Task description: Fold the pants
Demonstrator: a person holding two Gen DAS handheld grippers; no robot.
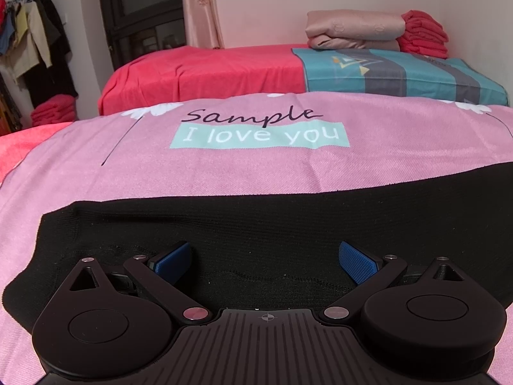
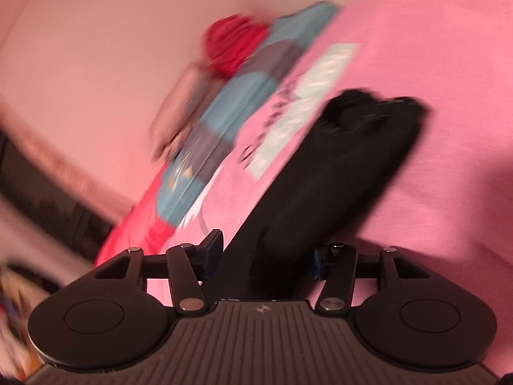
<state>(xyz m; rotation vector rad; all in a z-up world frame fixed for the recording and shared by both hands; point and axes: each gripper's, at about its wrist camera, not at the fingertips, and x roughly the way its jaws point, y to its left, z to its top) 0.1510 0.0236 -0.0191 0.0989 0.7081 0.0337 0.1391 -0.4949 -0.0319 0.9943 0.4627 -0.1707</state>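
A: While the black pants [image 1: 288, 224] lie flat across the pink sheet [image 1: 224, 173] on the bed, the left gripper [image 1: 266, 261] hangs over them, blue pads [image 1: 357, 261] spread wide, gripping nothing.

B: And the right gripper [image 2: 266, 256]?

A: Blurry, tilted view there. Its jaws stand partly apart, with the pants [image 2: 336, 173] running up between them; I can't tell whether the pads touch the cloth.

B: Background?

A: Folded red towels [image 1: 423, 32] stacked on the far bed.
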